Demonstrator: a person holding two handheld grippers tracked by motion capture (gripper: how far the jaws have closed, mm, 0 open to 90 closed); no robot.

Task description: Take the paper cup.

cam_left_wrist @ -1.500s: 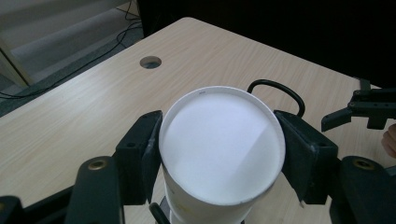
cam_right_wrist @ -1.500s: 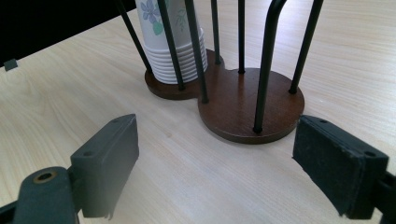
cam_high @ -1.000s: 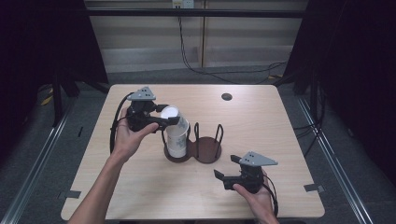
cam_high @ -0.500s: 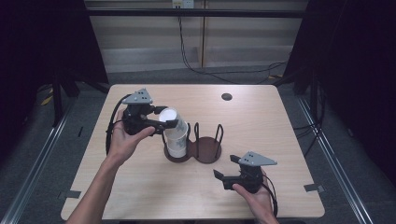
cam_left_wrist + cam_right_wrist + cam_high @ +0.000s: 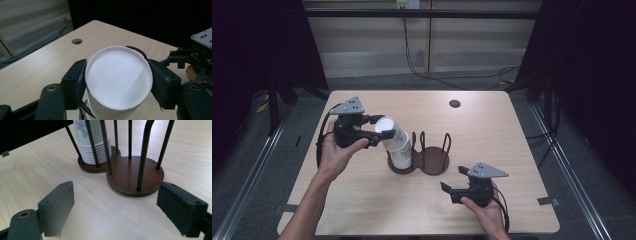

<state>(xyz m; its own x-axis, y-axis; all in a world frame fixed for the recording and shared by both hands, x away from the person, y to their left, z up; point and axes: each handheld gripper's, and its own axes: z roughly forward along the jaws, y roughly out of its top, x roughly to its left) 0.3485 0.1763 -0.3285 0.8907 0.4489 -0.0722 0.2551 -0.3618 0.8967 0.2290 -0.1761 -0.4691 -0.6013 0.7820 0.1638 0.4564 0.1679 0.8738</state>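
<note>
Left gripper (image 5: 379, 128) clamps the top cup (image 5: 118, 77), tilted leftward from the stack (image 5: 92, 143) (apparently lifting free). Right gripper (image 5: 451, 191), jaws apart, sits near the holder (image 5: 432, 160).

A light wooden table (image 5: 512, 150) with rounded corners stands on a grey floor (image 5: 257, 175). Near its far edge sits a small round hole (image 5: 455, 103), probably a cable port. Behind the table runs a pale panelled wall (image 5: 462, 50), and black cables (image 5: 422, 65) hang down it and trail across the floor. Dark curtains (image 5: 592, 75) close in both sides. Metal rails (image 5: 254, 170) run along the floor to left and right. The light is even and soft on the tabletop.
</note>
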